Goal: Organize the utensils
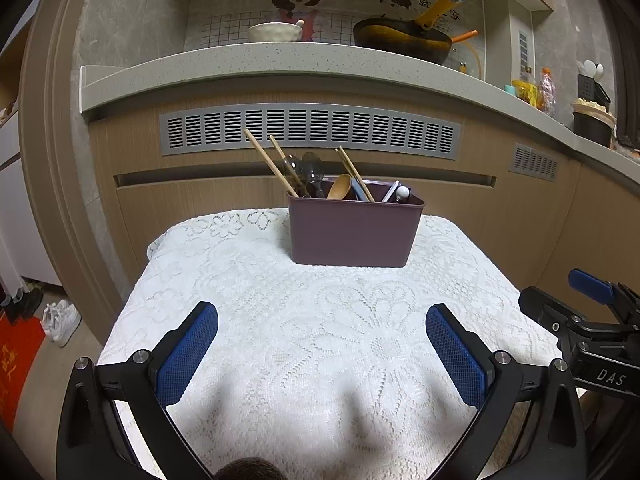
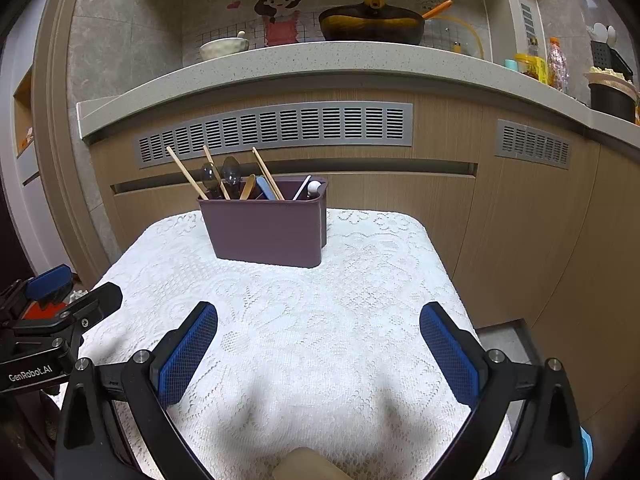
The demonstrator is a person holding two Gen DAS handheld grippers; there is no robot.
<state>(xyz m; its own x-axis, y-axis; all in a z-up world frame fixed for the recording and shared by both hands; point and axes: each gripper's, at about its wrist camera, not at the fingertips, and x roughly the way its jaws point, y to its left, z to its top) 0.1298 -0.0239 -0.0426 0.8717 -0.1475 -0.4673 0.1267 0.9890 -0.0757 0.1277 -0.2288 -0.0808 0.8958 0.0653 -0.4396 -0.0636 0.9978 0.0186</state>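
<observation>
A purple utensil holder [image 1: 352, 232] [image 2: 266, 230] stands at the far edge of a small table under a white lace cloth [image 1: 320, 320] [image 2: 304, 320]. Wooden chopsticks [image 1: 270, 162] [image 2: 186, 174], clear plastic spoons [image 1: 311, 164] [image 2: 231, 172], a wooden spoon [image 1: 340, 187] [image 2: 248, 187] and a white-tipped utensil [image 1: 402, 192] [image 2: 314, 188] stick out of it. My left gripper [image 1: 322, 344] hovers open over the near cloth, holding nothing. My right gripper [image 2: 318, 344] is open too, empty, beside it; its fingers [image 1: 592, 286] show at the right edge of the left wrist view.
Behind the table runs a wooden cabinet with grey vents [image 1: 310, 130] under a speckled counter [image 1: 280, 68]. On the counter sit a white bowl [image 1: 275, 32], a dark pan with a yellow handle [image 1: 404, 38], bottles [image 1: 546, 88]. White shoes [image 1: 60, 320] lie on the floor at left.
</observation>
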